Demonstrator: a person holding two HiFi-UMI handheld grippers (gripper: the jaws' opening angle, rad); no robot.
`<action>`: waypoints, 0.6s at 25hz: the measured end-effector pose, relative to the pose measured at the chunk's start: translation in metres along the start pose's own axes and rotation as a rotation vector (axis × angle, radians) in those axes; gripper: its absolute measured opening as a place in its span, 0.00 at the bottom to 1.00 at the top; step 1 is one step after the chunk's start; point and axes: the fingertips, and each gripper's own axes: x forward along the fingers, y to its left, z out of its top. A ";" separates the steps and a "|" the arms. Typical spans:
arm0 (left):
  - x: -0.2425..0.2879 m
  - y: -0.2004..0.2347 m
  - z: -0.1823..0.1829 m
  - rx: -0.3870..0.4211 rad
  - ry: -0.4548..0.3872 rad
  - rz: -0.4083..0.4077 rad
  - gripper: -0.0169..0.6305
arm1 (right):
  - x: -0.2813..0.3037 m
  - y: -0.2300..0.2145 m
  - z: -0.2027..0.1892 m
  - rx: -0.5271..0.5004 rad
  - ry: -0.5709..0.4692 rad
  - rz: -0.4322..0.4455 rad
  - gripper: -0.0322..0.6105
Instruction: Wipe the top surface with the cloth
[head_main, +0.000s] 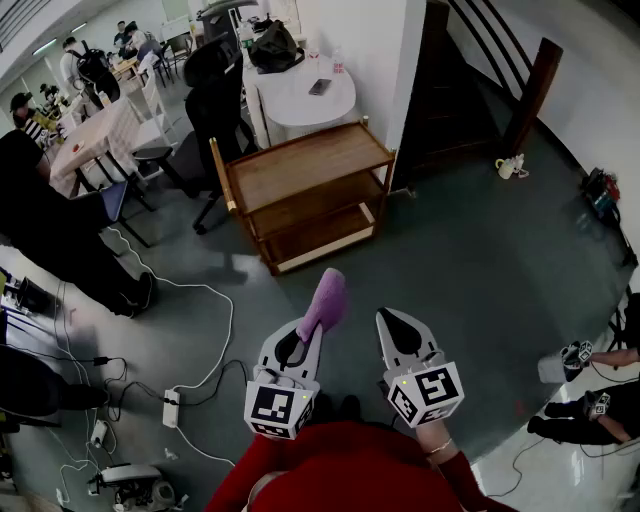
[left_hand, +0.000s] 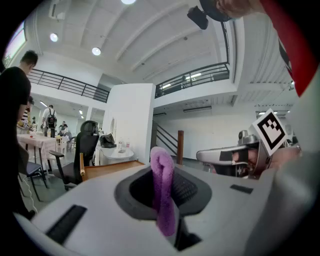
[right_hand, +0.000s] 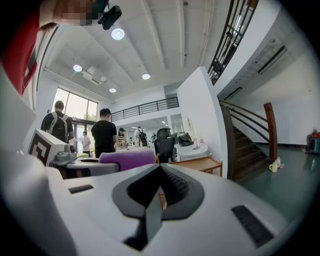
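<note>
A purple cloth sticks out of my left gripper, which is shut on it; in the left gripper view the cloth stands pinched between the jaws. My right gripper is beside it, shut and empty, its jaws closed together. Both hang over the grey floor, well short of the wooden cart, whose bare top shelf lies ahead. The cart shows small in the right gripper view and behind the cloth in the left gripper view.
A round white table and a black office chair stand behind the cart. Cables and a power strip trail on the floor at left. A dark staircase rises at right. People stand and sit at far left.
</note>
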 end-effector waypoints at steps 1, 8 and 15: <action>0.000 0.000 -0.002 -0.001 0.000 -0.001 0.11 | 0.000 0.000 0.000 0.001 0.001 0.001 0.07; 0.001 -0.004 -0.008 -0.005 0.005 -0.010 0.11 | 0.000 -0.002 -0.003 0.006 0.011 0.008 0.07; 0.004 -0.004 -0.013 -0.012 0.022 -0.009 0.11 | 0.002 -0.006 -0.005 0.030 0.017 0.013 0.07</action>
